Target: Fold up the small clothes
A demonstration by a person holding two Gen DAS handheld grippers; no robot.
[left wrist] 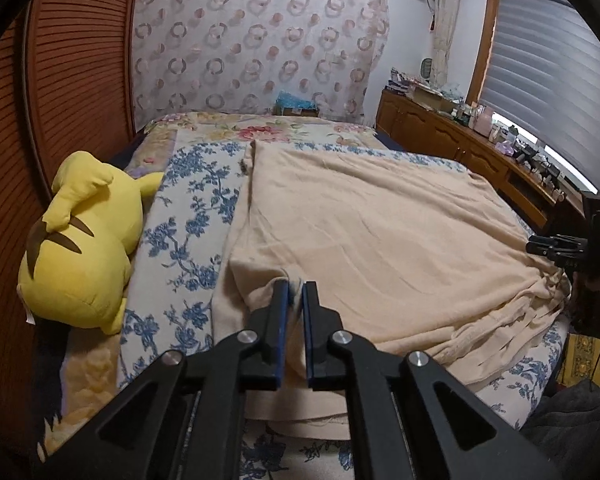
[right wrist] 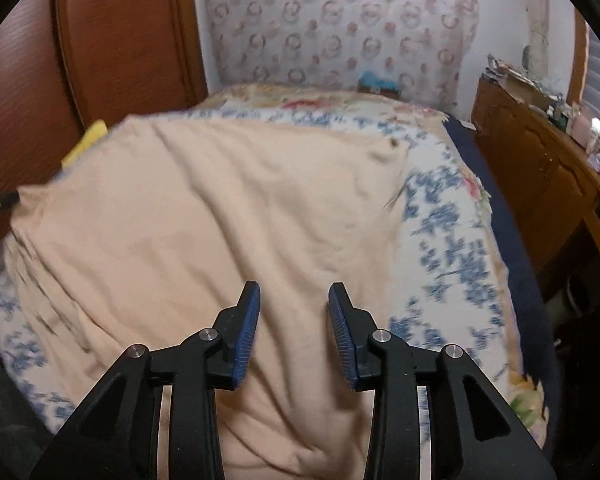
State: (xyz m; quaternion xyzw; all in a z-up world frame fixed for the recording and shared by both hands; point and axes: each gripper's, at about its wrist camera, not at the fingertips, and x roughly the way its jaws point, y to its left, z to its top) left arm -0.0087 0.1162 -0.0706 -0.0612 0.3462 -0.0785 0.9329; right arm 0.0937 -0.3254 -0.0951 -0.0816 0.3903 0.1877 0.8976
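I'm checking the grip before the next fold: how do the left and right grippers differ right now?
The left gripper is shut, its pads pinching a fold of the beige garment; the right gripper stands open with nothing pressed between its pads. The left works at the garment's near-left edge, beside the yellow plush toy; the right hangs over the cloth's middle. Both have black arms and blue pads.

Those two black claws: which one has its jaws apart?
The right gripper: a clear gap shows between its blue pads. The left gripper is pinched shut on the beige cloth.
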